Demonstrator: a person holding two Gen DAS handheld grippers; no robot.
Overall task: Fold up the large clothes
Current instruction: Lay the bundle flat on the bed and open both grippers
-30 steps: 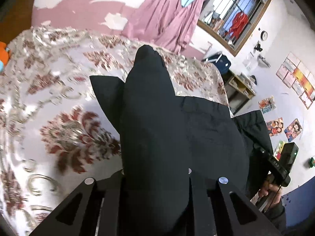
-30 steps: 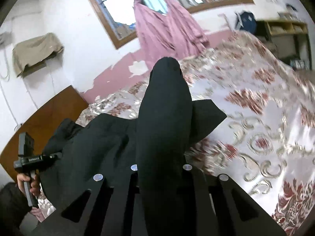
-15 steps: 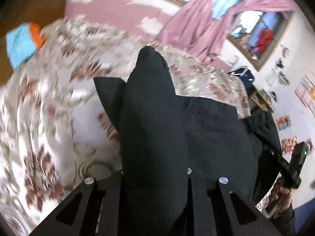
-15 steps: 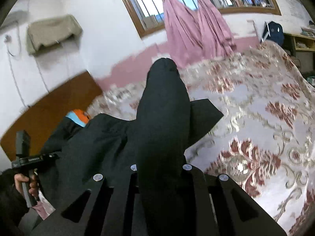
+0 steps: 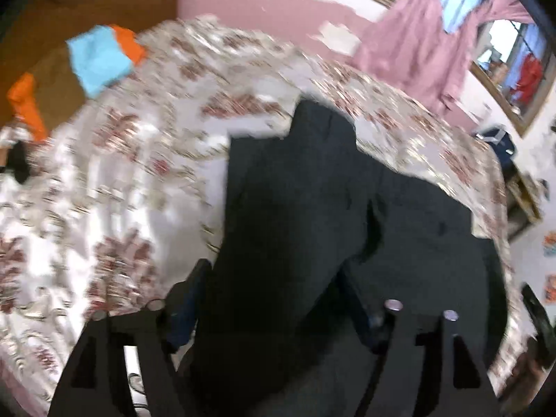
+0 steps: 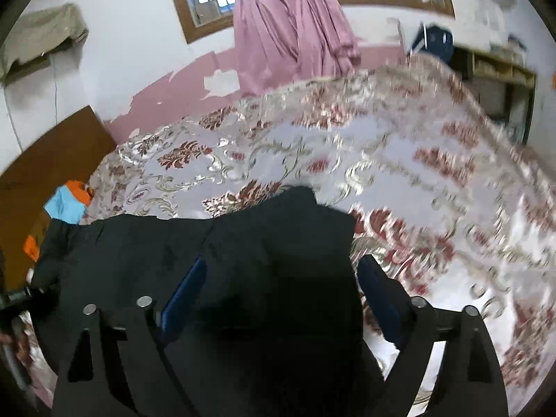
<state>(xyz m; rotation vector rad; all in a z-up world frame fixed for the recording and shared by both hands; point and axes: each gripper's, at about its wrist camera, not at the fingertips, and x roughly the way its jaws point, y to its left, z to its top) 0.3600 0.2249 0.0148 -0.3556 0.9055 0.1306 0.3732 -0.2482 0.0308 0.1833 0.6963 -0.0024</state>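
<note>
Right now my left gripper (image 5: 274,299) stands with its jaws spread wide, and the black garment (image 5: 312,208) lies draped between and over them rather than pinched; the blue pads (image 5: 187,299) show on either side of the cloth with a gap. The same holds on the other side: my right gripper (image 6: 278,292) is parted wide, blue pads (image 6: 184,288) clear of the fabric, and the black garment (image 6: 243,243) sits heaped between the fingers. Whether any fold of it touches a pad I cannot tell, since the cloth hides the inner faces and both views are smeared with motion blur.

The garment lies on the near part of the bed, on the floral bedspread (image 5: 121,180), running across from one gripper to the other. In the right wrist view its far edge forms a fairly straight line, with a raised hump just beyond the fingers. In the left wrist view a dark peak points toward the far side of the bed.

Far left, near the brown headboard (image 6: 52,160), lies a light blue and orange cloth (image 5: 100,59). Pink curtains (image 6: 288,34) hang at the window on the far wall. A dark blue bag (image 6: 434,43) sits at the far right beside a wooden shelf (image 6: 500,69).
</note>
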